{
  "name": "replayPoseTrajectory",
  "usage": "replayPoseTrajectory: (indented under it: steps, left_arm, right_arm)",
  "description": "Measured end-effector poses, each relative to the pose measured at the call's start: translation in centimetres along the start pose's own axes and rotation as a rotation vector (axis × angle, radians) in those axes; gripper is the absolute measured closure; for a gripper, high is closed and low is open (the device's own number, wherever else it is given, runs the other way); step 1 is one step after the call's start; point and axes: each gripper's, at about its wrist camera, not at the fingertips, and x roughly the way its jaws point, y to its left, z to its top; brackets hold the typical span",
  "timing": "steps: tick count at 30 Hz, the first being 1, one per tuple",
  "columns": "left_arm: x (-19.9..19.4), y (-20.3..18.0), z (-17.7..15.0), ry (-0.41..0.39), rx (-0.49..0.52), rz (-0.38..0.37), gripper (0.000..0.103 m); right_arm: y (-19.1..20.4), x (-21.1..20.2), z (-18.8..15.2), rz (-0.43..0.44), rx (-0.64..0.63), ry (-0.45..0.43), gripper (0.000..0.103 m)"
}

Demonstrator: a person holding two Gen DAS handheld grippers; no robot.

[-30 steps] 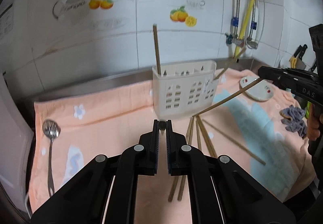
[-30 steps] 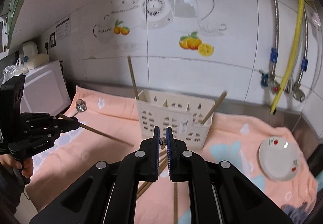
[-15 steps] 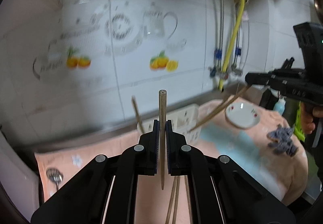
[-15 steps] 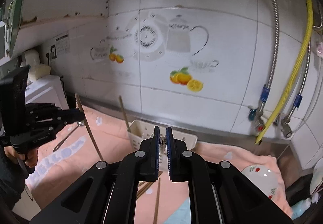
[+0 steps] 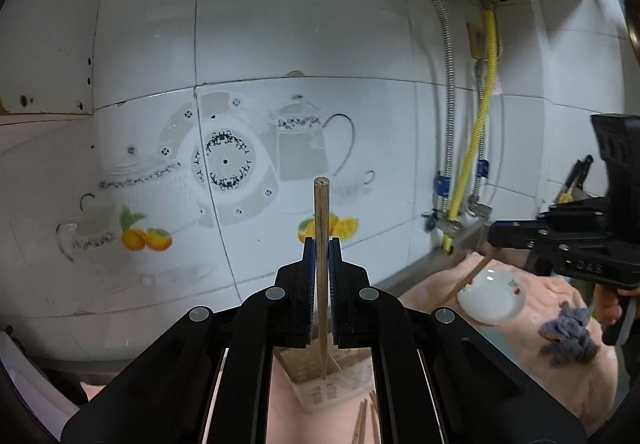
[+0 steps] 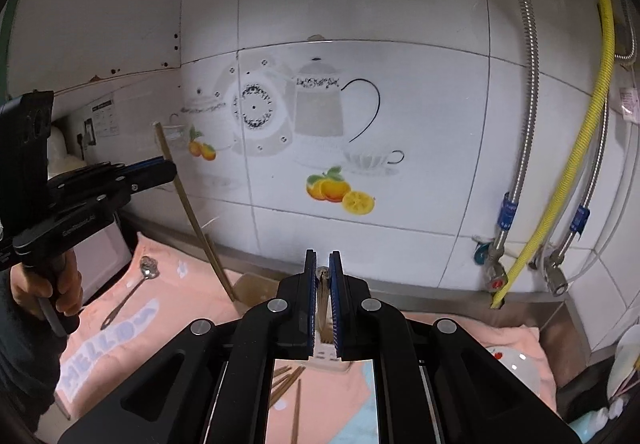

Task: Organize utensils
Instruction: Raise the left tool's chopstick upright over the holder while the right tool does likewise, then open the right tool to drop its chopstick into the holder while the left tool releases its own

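While both grippers are hovering above the towel-covered counter, the left gripper [image 5: 319,244] is pinching one chopstick [image 5: 321,228] upright between its blue pads, the blunt end standing above the jaws and the thin end pointing down toward the white utensil holder [image 5: 316,384] below. Seen from the right wrist, the same chopstick [image 6: 192,212] is slanting down past the left gripper [image 6: 160,168], which a hand [image 6: 48,284] is gripping by its handle. The right gripper [image 6: 322,276] is likewise pressed together on a second chopstick [image 6: 322,274] (only its round end is showing between the pads); from the left wrist this chopstick [image 5: 468,278] is angling down in front of a white saucer [image 5: 492,298]. Loose chopsticks [image 6: 286,380] are lying on the peach towel [image 6: 168,308] near its front edge, and a metal spoon [image 6: 136,286] is resting toward its left edge. A grey rag [image 5: 568,336] is sitting beside the saucer near the right edge.
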Motion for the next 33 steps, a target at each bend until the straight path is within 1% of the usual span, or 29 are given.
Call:
replayPoseTrajectory:
  steps: [5,11,15,22,26,28,30,32,33]
  left_arm:
    - [2.8,0.8,-0.9,0.020,-0.014,0.023,0.098]
    - [5.3,2.2,-3.0,0.069,-0.062,0.016,0.098]
    - [6.3,2.7,-4.3,0.102,-0.080,0.011,0.098]
    - [6.6,3.0,-5.6,0.137,-0.104,-0.007,0.097]
    - [5.9,3.0,-5.7,0.131,-0.110,-0.015,0.096]
    - [5.2,2.9,-5.8,0.126,-0.102,-0.010,0.095]
    - [4.6,2.9,-6.0,0.125,-0.104,-0.008,0.090]
    - [3.7,3.0,-6.2,0.122,-0.110,-0.002,0.078]
    - [3.2,3.0,-6.5,0.123,-0.114,0.000,0.075]
  right_arm:
    - [-0.1,2.1,0.2,-0.004,-0.006,0.024,0.097]
    - [-0.4,4.8,-0.9,-0.015,-0.013,0.080,0.097]
    - [-0.6,6.7,-2.0,-0.024,-0.009,0.127,0.097]
    - [-0.6,9.1,-3.7,-0.035,-0.005,0.183,0.096]
    - [-0.7,9.1,-4.0,-0.034,0.006,0.180,0.096]
    - [-0.7,8.5,-3.9,-0.037,0.009,0.166,0.094]
    - [-0.6,7.8,-3.8,-0.040,0.009,0.152,0.087]
    - [-0.4,6.8,-4.0,-0.045,0.008,0.136,0.083]
    - [-0.3,6.3,-4.1,-0.044,0.008,0.128,0.081]
